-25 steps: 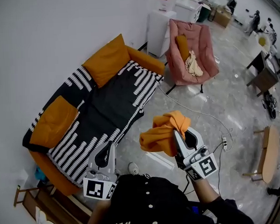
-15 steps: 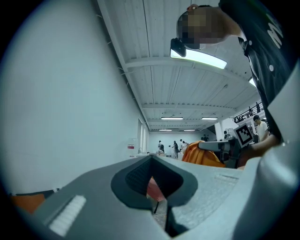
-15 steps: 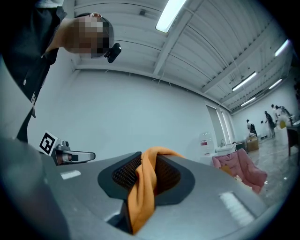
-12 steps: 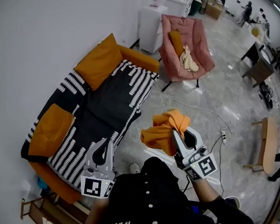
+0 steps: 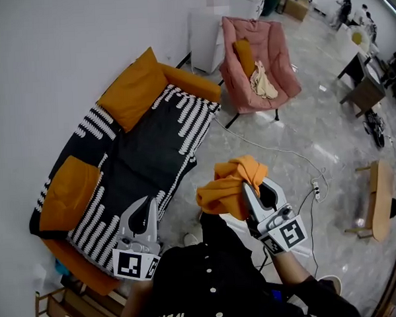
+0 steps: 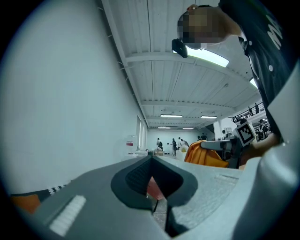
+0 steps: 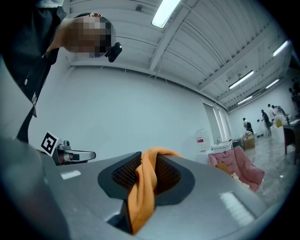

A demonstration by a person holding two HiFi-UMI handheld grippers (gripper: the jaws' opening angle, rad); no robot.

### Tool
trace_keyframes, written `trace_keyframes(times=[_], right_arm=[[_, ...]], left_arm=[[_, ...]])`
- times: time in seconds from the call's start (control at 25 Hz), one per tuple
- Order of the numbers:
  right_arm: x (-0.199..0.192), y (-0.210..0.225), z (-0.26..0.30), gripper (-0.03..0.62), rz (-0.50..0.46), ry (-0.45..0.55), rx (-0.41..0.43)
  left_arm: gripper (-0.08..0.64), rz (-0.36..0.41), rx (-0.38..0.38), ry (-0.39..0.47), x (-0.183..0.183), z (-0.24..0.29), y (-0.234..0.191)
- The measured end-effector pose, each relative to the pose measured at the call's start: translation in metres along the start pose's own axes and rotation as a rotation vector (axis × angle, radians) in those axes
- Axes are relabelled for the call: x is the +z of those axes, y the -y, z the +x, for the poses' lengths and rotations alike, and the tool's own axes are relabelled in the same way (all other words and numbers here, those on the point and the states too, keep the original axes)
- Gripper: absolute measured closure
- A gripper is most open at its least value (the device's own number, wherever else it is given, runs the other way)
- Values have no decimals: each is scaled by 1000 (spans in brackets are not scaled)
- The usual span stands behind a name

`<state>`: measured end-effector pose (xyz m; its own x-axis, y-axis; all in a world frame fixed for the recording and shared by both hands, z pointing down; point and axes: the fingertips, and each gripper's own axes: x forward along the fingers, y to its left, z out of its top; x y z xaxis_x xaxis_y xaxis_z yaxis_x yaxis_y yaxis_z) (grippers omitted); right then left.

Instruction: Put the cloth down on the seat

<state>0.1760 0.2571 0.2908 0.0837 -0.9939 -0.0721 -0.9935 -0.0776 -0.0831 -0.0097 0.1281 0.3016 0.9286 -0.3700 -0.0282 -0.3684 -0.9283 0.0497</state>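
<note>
Right gripper (image 5: 252, 189): grey plastic, hand-held, marker cube at its rear. Its two jaws were closed on an orange cloth (image 5: 227, 189); in the right gripper view the ribbed black pads (image 7: 125, 173) pinched a twisted strand of the fabric (image 7: 142, 194), which spilled over the jaw tops.

Cloth: soft, matt orange, bunched in loose folds, held in the air off the sofa's front edge and clear of it.

Left gripper (image 5: 149, 203): same make, jaws brought together tip to tip, with nothing in them (image 6: 151, 174). It was held over the sofa's front edge, at the near end.

Sofa (image 5: 149, 145): long, orange upholstery under a black throw with white stripes down both sides. Two square orange cushions, one (image 5: 131, 90) against the back at the far end, one (image 5: 68, 194) at the near end.

Armchair (image 5: 256, 66): pink, padded, on thin dark legs, standing beyond the sofa's far arm. It carried a crumpled cream rag (image 5: 265, 85) and a small orange cushion (image 5: 244, 53).

Floor (image 5: 329, 134): grey, glossy, marbled. A white cable (image 5: 277, 154) ran from the sofa's far end to a socket strip (image 5: 316, 185).
</note>
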Motion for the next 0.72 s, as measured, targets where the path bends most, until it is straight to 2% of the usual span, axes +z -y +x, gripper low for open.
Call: trace_keyframes(times=[0.16,0.4,0.72], right_arm=[[8,19,22,483,-4,28,-3],[-1,56,47,484,-1,-4,-9],[7,115,86,483,14,11,-31]], left_arm=[[560,11,-12,10,4,30,-7],[560,12,-32,7,2,82,-14],[560,3,-63,-4,2,158,-20]])
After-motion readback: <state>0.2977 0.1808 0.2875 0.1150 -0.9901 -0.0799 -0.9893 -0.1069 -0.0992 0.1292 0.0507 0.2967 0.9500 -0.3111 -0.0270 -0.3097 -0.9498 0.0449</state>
